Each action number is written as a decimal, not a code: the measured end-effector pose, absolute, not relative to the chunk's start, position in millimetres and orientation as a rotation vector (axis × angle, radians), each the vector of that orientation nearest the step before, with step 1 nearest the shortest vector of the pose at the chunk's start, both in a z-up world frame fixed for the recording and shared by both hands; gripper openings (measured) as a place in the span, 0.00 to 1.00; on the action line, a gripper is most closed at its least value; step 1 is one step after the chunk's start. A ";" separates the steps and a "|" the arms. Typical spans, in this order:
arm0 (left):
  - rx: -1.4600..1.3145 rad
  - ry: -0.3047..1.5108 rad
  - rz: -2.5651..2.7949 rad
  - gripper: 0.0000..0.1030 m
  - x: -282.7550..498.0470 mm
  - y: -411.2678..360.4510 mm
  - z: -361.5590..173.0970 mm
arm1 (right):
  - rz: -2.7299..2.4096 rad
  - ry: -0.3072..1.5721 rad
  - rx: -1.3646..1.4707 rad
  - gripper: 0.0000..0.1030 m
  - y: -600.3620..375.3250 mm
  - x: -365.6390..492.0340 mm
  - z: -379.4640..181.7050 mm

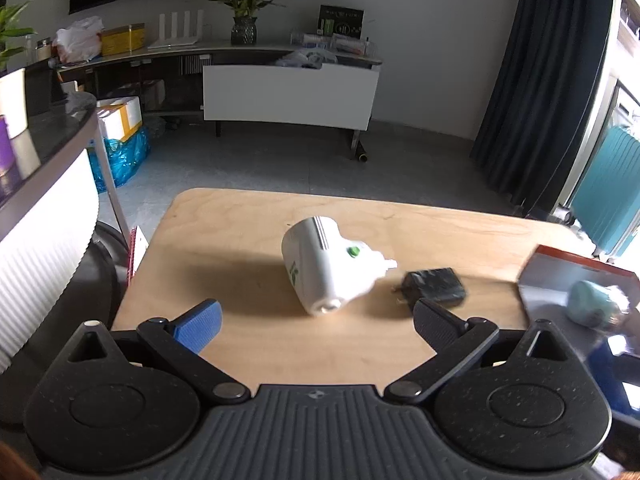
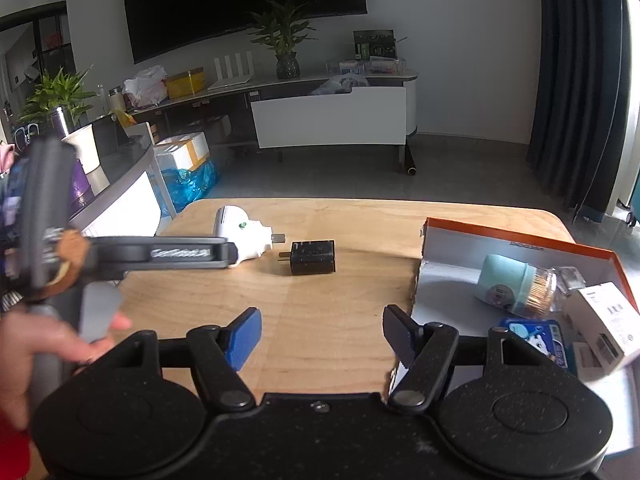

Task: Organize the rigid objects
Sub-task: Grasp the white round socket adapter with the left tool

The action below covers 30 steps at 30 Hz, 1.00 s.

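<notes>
White plug-in device lies on its side on the worktop, just ahead of my left gripper, whose fingers are spread wide and hold nothing. My right gripper is likewise spread and empty, low over bare wood. Beside the white device sits a black charger, prongs toward it, apart from it but close. Further right is the orange-rimmed box, already holding a mint toothpick jar and small cartons. I judge the best grip is across the white body's narrower waist, squarely, so it cannot roll.
</notes>
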<state>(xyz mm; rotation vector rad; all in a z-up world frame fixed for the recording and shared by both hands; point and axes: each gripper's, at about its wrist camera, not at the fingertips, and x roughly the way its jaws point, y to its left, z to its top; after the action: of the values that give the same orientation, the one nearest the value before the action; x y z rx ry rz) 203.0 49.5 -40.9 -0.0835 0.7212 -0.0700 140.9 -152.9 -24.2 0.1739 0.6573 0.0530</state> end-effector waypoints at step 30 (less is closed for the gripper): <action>-0.016 0.637 -0.046 0.79 214.1 57.3 -50.7 | 0.175 0.691 0.148 0.84 -145.9 231.1 -60.0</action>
<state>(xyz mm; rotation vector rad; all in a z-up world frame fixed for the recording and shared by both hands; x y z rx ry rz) 214.1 57.3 -50.7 -0.0165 0.6374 -0.0459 231.1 -145.9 -60.0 0.1478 0.6913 0.1748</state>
